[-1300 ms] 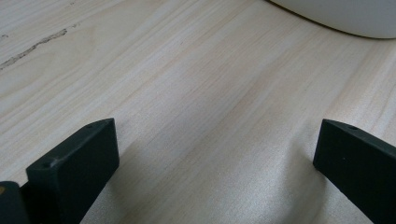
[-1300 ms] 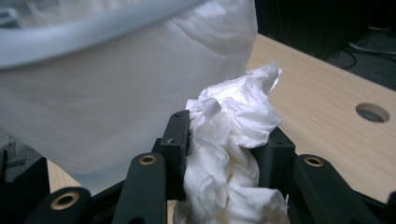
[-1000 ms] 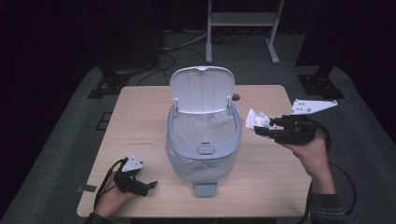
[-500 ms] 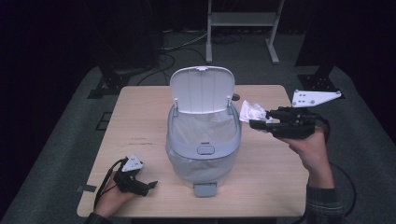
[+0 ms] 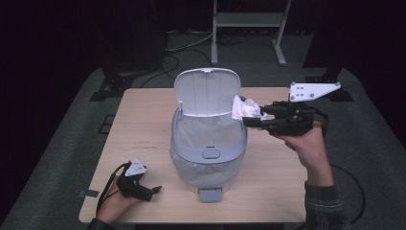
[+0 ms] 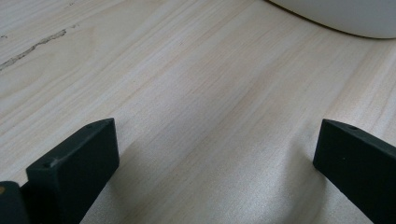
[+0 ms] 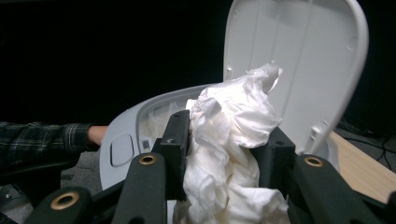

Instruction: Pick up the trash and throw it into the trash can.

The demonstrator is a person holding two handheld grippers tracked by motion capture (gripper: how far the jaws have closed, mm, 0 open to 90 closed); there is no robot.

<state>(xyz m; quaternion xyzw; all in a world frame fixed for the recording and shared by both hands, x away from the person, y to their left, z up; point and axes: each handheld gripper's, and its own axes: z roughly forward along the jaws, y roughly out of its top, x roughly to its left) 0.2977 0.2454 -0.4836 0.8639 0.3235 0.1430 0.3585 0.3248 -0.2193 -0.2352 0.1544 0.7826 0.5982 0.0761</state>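
Beside the open bin's rim (image 5: 239,125), the right tool (image 5: 253,119) clamps crumpled tissue (image 5: 243,108); left tool (image 6: 215,154) wide.

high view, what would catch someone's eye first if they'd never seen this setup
Most striking is the pale grey bin at the middle of the wooden table, its lid standing open and a clear liner inside. Next is the crumpled white tissue clamped in the right gripper, held in the air just beside the bin's open mouth. The left gripper rests on the table near its front left corner, its fingers apart.
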